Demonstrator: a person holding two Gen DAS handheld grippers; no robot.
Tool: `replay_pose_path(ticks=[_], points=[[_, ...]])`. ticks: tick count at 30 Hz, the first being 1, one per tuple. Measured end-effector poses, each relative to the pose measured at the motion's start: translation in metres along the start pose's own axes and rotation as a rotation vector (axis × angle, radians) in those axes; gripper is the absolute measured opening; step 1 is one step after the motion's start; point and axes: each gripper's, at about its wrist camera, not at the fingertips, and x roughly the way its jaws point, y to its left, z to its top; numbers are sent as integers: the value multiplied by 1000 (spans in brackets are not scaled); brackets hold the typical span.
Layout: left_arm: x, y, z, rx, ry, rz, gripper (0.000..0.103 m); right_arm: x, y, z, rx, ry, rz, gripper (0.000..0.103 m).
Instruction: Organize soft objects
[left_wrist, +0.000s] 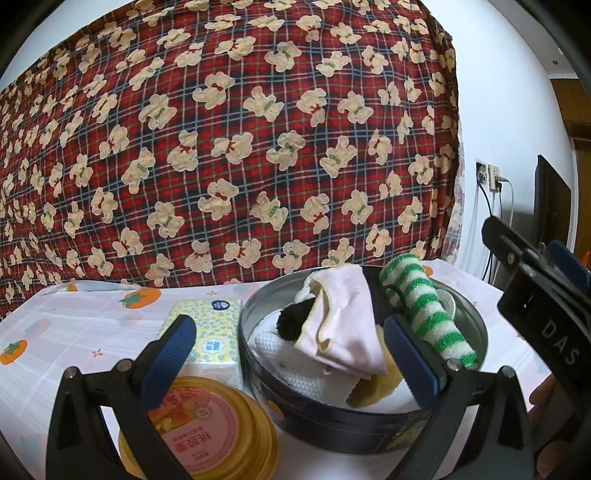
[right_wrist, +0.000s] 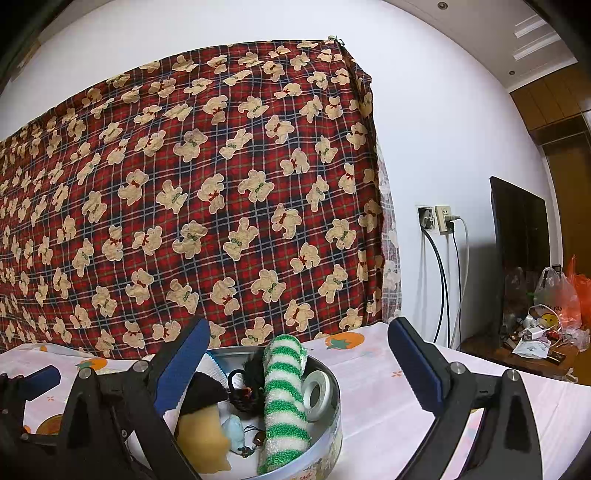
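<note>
The round metal tin (left_wrist: 364, 417) stands on the table's fruit-print cloth (left_wrist: 74, 332) and holds the soft items: a pink cloth (left_wrist: 340, 314) draped over a white waffle cloth (left_wrist: 291, 369), a black fuzzy piece (left_wrist: 291, 321), a yellow sponge (right_wrist: 203, 435) and a green-and-white striped sock (left_wrist: 432, 314) leaning on the far rim, with a tape roll (right_wrist: 316, 395) beside it. The left gripper (left_wrist: 291, 363) hovers over the tin's near rim, jaws wide apart and holding nothing; the right gripper (right_wrist: 295, 369) likewise stands open and empty above the tin. A tissue pack (left_wrist: 212, 328) and a yellow-lidded jar (left_wrist: 207, 424) sit just left of the tin, the pack apparently touching its wall.
</note>
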Motion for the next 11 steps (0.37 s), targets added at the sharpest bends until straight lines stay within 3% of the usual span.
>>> replay_pose_path(ticks=[11], points=[[-1, 3, -2, 4, 2, 7, 103, 2, -1, 0, 0, 0, 0, 99]])
